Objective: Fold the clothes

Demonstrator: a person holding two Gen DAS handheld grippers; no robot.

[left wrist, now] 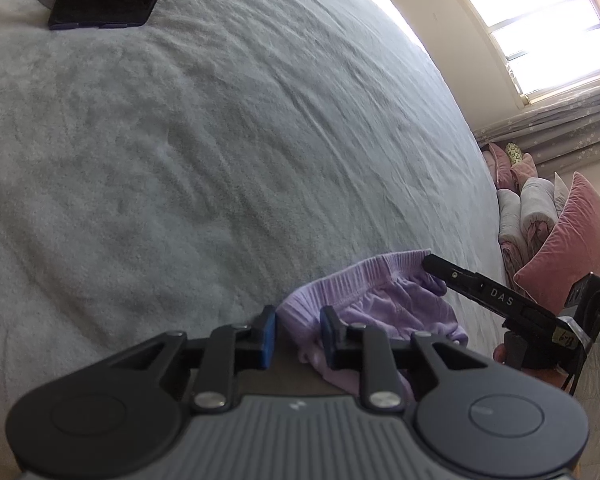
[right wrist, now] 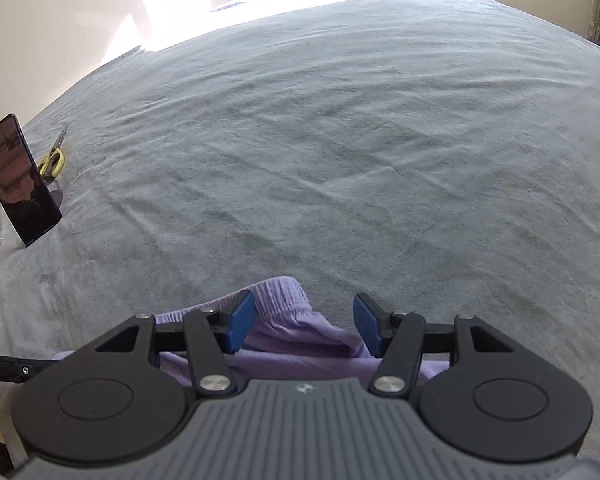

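Lying on bed (left wrist: 220,140): lilac garment (left wrist: 380,304), bunched at near edge.
Left claw (left wrist: 298,336): pads narrowly parted, cloth between; grip unclear.
Right claw (right wrist: 305,328): wide apart, over waistband, holding nothing.

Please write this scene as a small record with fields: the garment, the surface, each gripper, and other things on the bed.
garment: lilac garment, bunched at the near edge of the bed, elastic waistband facing up
surface: grey bedspread, wrinkled
left gripper: open, garment fabric lies between its blue pads, not pinched
right gripper: open, wider, over the waistband
other things: phone upright on a stand; scissors behind it
beside the bed: pink cushions
fold state: not yet begun
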